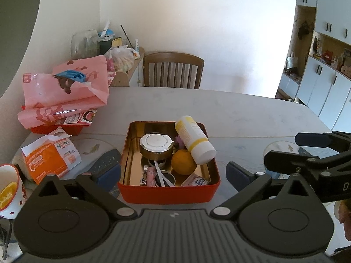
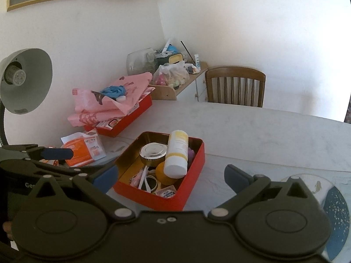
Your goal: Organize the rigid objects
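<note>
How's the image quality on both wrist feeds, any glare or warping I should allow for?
Left wrist view: sharp and daylit, strong fisheye bending the table edge, gold glare inside the red tin. Right wrist view: equally sharp, dark corners, a bright sheen on the silver lid and a blown-out wall.

One red tin (image 1: pixel 169 191) sits on one table (image 1: pixel 241 114), holding one white-and-yellow bottle (image 1: pixel 194 139), one orange (image 1: pixel 183 162), one round lidded tin (image 1: pixel 156 145), one nail clipper (image 1: pixel 143 176), two tape rolls (image 2: pixel 151 183) and one small carton (image 1: pixel 195 180). Elsewhere there are one orange-and-white packet (image 1: pixel 50 156), one dotted cup (image 1: pixel 9 191), one wooden chair (image 1: pixel 172 70) and one lamp (image 2: pixel 24 81). Two grippers show, left gripper (image 1: pixel 173 173) and right gripper (image 2: pixel 171 176), both with jaws spread wide and empty.
</note>
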A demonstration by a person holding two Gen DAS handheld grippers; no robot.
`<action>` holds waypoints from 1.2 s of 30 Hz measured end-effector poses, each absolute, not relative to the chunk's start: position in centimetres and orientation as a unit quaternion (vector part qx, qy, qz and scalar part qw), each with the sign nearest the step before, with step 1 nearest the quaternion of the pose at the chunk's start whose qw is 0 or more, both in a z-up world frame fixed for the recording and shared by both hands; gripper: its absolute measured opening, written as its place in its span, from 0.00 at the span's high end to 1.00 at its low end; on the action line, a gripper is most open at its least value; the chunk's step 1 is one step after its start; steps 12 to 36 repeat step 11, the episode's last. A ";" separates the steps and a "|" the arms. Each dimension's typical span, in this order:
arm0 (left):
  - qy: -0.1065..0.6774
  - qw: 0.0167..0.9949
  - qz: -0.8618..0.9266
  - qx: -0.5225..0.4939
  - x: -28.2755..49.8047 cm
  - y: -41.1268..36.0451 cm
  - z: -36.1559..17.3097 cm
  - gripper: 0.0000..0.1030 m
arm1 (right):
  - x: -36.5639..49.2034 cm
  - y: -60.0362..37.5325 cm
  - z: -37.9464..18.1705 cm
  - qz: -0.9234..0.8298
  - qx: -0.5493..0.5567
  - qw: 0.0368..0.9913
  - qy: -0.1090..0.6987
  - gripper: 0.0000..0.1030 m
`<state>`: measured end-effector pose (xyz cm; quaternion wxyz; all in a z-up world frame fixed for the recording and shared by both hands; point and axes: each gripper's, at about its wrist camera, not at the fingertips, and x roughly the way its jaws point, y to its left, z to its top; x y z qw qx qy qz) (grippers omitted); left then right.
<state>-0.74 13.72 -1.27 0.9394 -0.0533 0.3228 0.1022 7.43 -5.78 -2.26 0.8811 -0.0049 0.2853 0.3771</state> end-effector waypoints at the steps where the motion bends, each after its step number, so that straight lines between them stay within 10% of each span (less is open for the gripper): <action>1: 0.323 0.939 0.103 -0.054 -0.7 13.7 -1.3 0.01 | 7.4 -5.8 -2.3 0.377 -0.004 0.881 0.285 0.00; 36: 0.326 0.937 0.112 -0.058 0.0 12.0 -1.2 0.01 | 8.6 -8.3 -2.5 0.370 0.001 0.884 0.286 0.00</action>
